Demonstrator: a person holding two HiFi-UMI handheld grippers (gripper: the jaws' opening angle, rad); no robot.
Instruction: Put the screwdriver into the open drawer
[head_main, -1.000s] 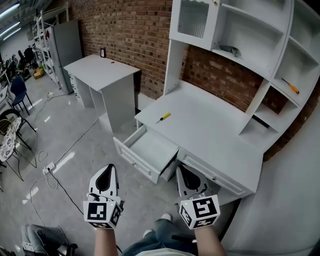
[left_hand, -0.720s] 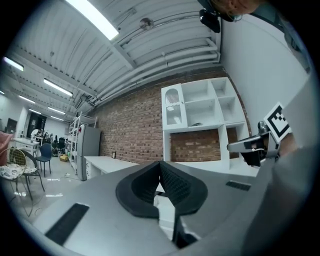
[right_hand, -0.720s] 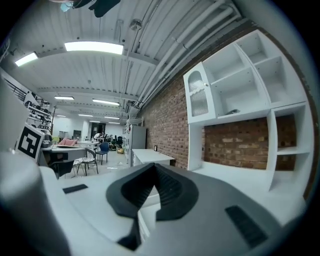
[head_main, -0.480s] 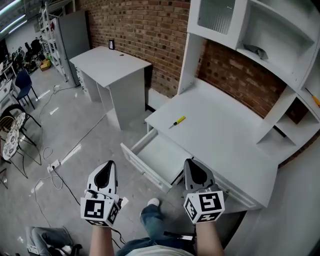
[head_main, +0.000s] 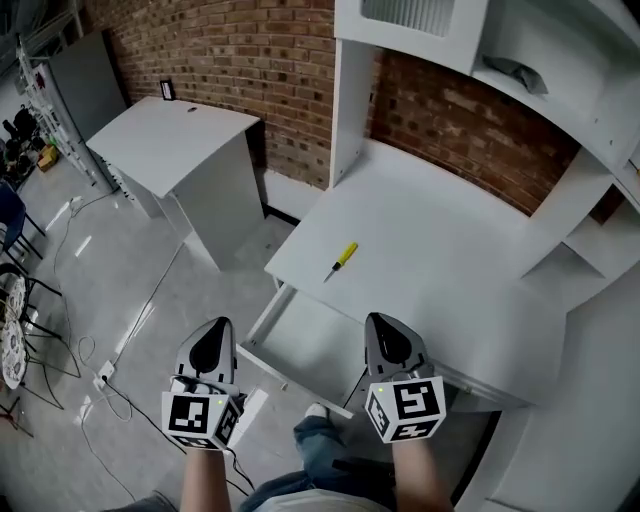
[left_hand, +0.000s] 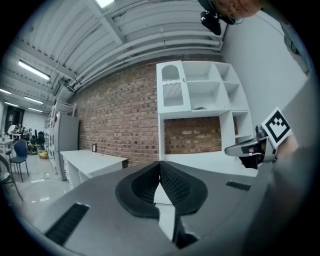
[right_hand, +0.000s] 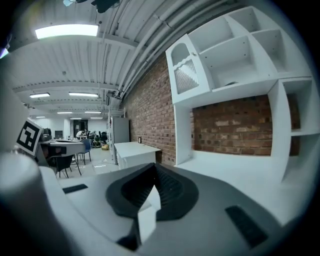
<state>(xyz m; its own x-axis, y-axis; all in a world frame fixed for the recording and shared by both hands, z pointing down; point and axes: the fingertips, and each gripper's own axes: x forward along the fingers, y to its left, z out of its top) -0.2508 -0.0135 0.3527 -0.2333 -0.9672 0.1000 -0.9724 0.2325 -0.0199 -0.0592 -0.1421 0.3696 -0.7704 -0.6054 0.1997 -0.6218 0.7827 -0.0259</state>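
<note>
A screwdriver with a yellow handle lies on the white desk top, near its front left corner. Below it the open drawer sticks out, and its inside shows nothing. My left gripper hangs shut over the floor, left of the drawer. Just as shut, my right gripper hovers over the drawer's right end, short of the screwdriver. Neither holds anything. In the left gripper view the shut tips face the desk, with the right gripper at the side. The right gripper view shows shut tips.
A white hutch with open shelves rises from the desk's back against a brick wall. A second white desk stands to the left. Cables run over the grey floor. The person's legs and a shoe show below.
Both grippers have moved forward toward the desk, both staying shut. The drawer and the screwdriver now lie closer in front of them.
</note>
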